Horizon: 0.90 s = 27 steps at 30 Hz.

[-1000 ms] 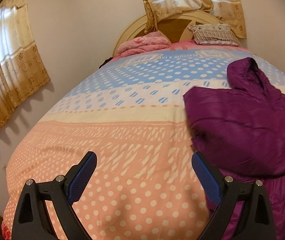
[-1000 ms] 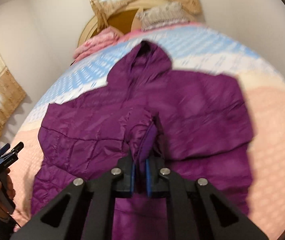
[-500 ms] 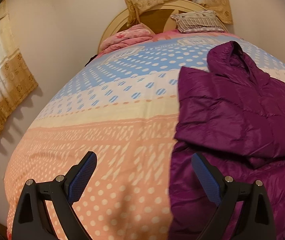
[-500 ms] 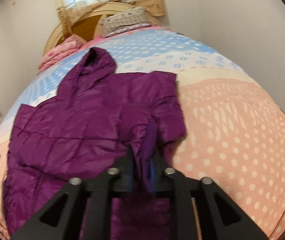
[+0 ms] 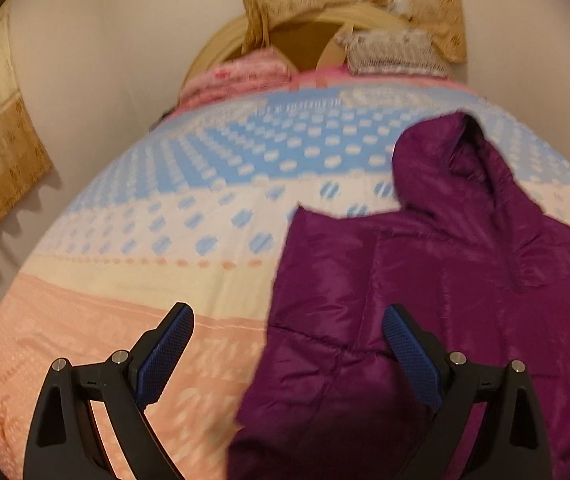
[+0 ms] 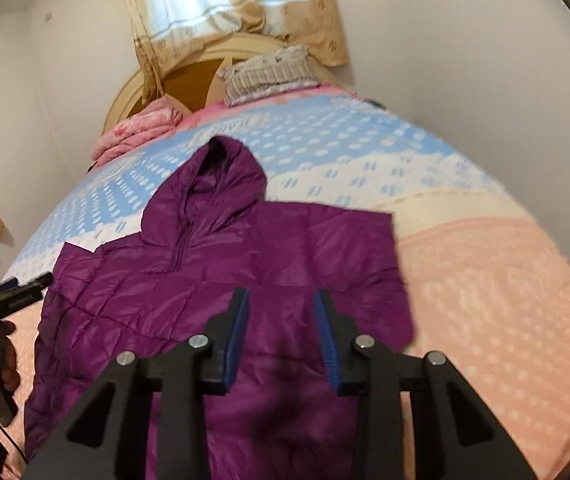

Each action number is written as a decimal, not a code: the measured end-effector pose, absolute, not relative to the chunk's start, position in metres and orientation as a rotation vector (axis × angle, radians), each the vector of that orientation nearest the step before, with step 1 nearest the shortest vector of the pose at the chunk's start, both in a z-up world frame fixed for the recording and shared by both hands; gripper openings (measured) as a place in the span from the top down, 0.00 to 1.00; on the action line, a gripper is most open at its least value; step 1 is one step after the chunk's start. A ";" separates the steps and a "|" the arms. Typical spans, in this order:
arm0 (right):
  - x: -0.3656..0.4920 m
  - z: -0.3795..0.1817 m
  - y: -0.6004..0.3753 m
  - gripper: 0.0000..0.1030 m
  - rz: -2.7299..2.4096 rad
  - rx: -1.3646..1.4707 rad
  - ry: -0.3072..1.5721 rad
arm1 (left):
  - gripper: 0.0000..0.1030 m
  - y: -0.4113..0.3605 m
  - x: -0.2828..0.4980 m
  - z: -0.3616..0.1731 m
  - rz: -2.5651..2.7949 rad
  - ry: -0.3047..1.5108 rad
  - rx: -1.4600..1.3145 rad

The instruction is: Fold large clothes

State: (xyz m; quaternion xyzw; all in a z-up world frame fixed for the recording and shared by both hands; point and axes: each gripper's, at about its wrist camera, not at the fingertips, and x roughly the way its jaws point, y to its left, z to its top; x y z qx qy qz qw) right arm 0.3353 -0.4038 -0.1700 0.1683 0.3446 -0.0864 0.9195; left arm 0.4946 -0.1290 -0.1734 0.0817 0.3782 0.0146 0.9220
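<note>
Jacket: the purple hooded jacket is lying flat on the bed, filling the centre of the right wrist view, hood pointing toward the headboard.
Right hand-held gripper: hovering at lower centre, jaws closing, nothing between them.
Left hand-held gripper: standing wide apart, gripping nothing, over the jacket's left edge.
Pillows: a pink pillow and a grey pillow are resting at the top.

Jacket flat on bed, hood toward pillows at headboard

One jacket – two pillows
</note>
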 end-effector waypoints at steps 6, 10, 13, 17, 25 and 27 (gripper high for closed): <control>0.356 -0.215 -0.411 0.68 -0.227 0.332 0.786 | 0.07 -0.131 0.513 -0.224 0.035 0.860 0.164; 0.353 -0.223 -0.411 0.68 -0.230 0.333 0.790 | 0.07 -0.124 0.514 -0.235 0.003 0.871 0.099; 0.354 -0.227 -0.410 0.68 -0.234 0.319 0.795 | 0.06 -0.123 0.514 -0.237 -0.005 0.876 0.080; 0.358 -0.230 -0.411 0.68 -0.233 0.318 0.805 | 0.05 -0.124 0.516 -0.238 -0.011 0.881 0.073; 0.325 -0.167 -0.424 0.64 -0.311 0.333 0.578 | 0.06 -0.103 0.494 -0.167 0.036 0.718 -0.015; 0.338 -0.158 -0.432 0.64 -0.318 0.360 0.583 | 0.06 -0.105 0.509 -0.159 0.031 0.716 -0.015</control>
